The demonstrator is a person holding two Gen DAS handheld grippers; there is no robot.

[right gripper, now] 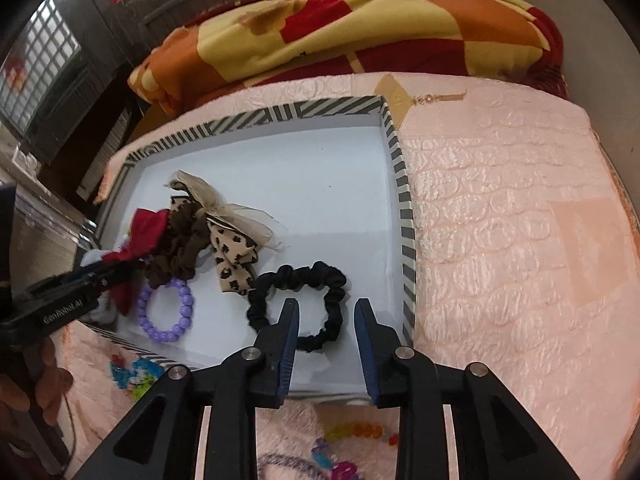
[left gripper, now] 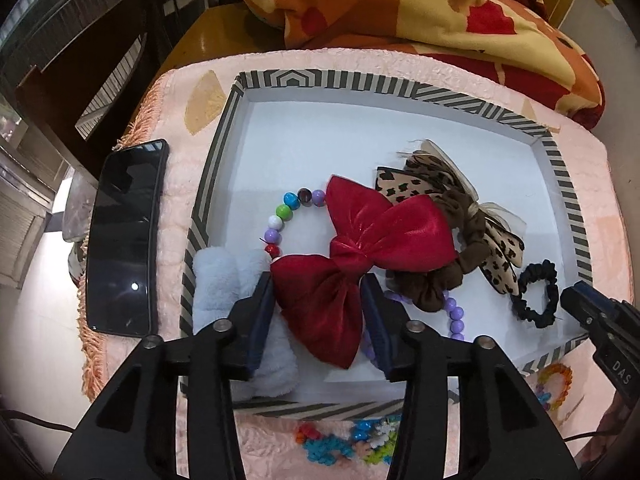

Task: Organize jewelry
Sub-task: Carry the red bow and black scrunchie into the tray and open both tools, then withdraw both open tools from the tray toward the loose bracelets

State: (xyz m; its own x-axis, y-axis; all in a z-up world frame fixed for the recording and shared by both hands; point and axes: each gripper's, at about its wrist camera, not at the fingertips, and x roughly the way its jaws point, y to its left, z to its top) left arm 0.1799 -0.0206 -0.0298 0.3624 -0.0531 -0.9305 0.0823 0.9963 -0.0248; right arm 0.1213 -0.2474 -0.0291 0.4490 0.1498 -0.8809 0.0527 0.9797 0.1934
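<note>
A striped-rim box (left gripper: 208,200) with a white floor holds the jewelry. My left gripper (left gripper: 318,296) points down into it, open, its pads on either side of the lower wing of a red bow (left gripper: 384,236) without squeezing it. Around the bow lie a multicolour bead bracelet (left gripper: 280,216), a light-blue fluffy piece (left gripper: 224,280), a brown scrunchie (left gripper: 452,276), a leopard-print bow (left gripper: 500,256) and a purple bead bracelet (right gripper: 184,304). My right gripper (right gripper: 326,306) is open above the black scrunchie (right gripper: 304,280), whose right side lies loose between the fingers.
A black phone (left gripper: 124,236) lies left of the box on the pink quilted cloth (right gripper: 520,240). Colourful bead pieces (left gripper: 348,440) lie on the cloth in front of the box. A gold pendant on a card (right gripper: 428,100) sits behind the box's right corner, before an orange blanket (right gripper: 360,28).
</note>
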